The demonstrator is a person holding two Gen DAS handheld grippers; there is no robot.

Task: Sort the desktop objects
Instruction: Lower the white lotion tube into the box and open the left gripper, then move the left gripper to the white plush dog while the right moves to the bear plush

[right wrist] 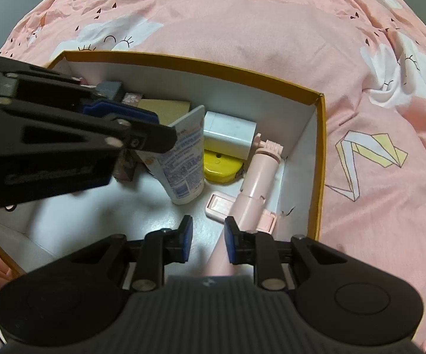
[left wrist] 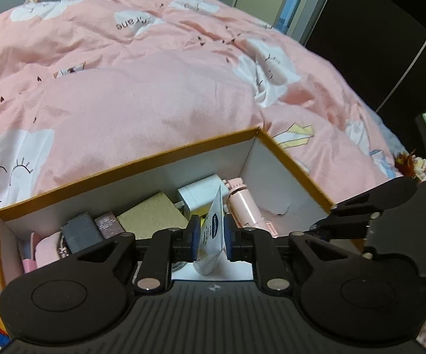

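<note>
Left wrist view: left gripper (left wrist: 210, 237) brackets a white cream tube (left wrist: 212, 236), pads possibly just off it, standing cap-down in the orange-rimmed box (left wrist: 124, 168). Right gripper (right wrist: 207, 240) narrow, empty. Pink duvet (left wrist: 154, 88) beneath.

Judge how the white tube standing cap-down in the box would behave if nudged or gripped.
The white tube stands tall on its narrow cap, so a nudge would probably tip it. Its flat crimped top suggests soft walls that would likely squash under a grip. The glossy printed skin may be a little slippery.
</note>
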